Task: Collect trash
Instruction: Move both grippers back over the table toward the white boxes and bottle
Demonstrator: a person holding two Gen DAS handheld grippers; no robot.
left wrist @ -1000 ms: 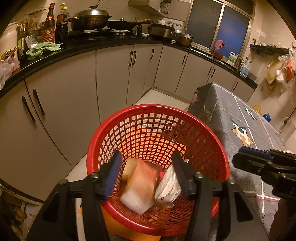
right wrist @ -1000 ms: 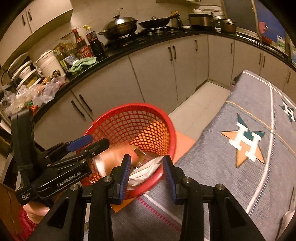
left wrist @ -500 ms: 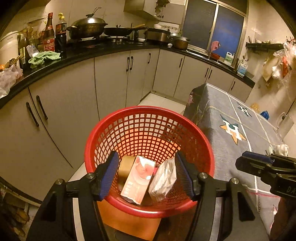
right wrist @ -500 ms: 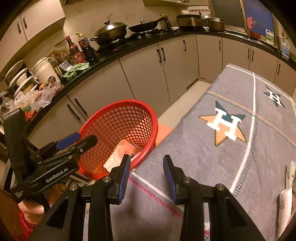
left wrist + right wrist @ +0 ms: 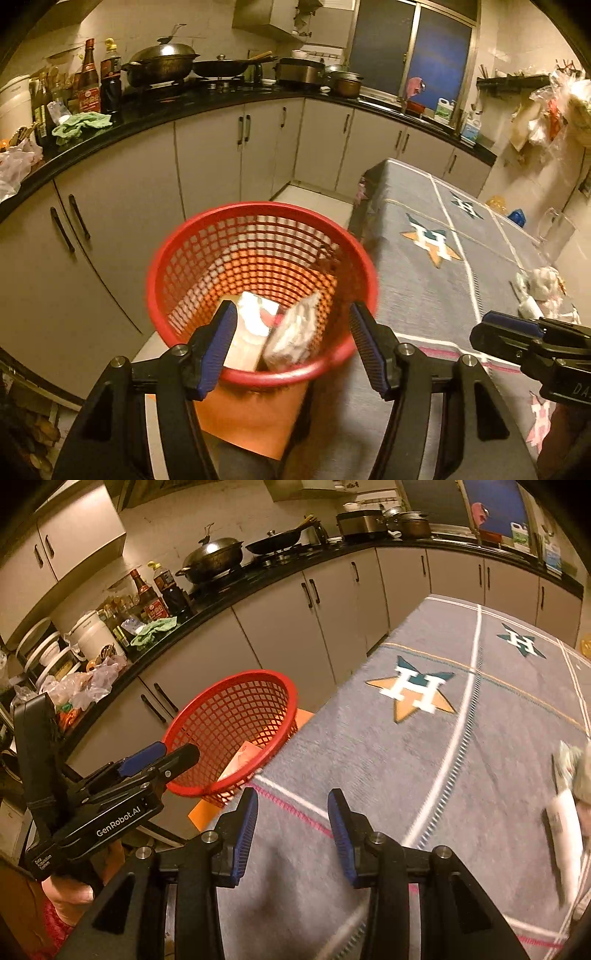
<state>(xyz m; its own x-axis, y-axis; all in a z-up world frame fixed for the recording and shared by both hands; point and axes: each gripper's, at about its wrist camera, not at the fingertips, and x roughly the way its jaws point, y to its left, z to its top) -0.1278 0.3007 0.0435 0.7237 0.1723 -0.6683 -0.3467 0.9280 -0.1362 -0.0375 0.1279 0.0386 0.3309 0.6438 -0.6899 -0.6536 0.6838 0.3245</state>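
Observation:
A red mesh basket (image 5: 258,229) stands beside the table and holds a pink-and-white carton (image 5: 255,321) and a crumpled white wrapper (image 5: 295,332). My left gripper (image 5: 291,332) hovers above the basket's near rim, open, with nothing between its fingers. In the right wrist view the basket (image 5: 229,686) is at the left, with the left gripper (image 5: 173,755) in front of it. My right gripper (image 5: 293,812) is over the grey table cloth (image 5: 406,757); its jaws are opening and hold nothing. Crumpled wrappers (image 5: 565,812) lie at the table's right edge, also visible as a pile of wrappers (image 5: 543,284).
An orange board (image 5: 251,413) lies under the basket. Grey cabinets (image 5: 207,162) and a black counter with a wok (image 5: 162,66), bottles (image 5: 99,77) and a green cloth (image 5: 81,123) curve behind. Plastic bags (image 5: 85,686) sit on the counter's left end.
Both grippers have drawn back from the basket and swung right toward the table. The carton, blurred a second ago, now rests in the basket. The wrappers on the table have come into view.

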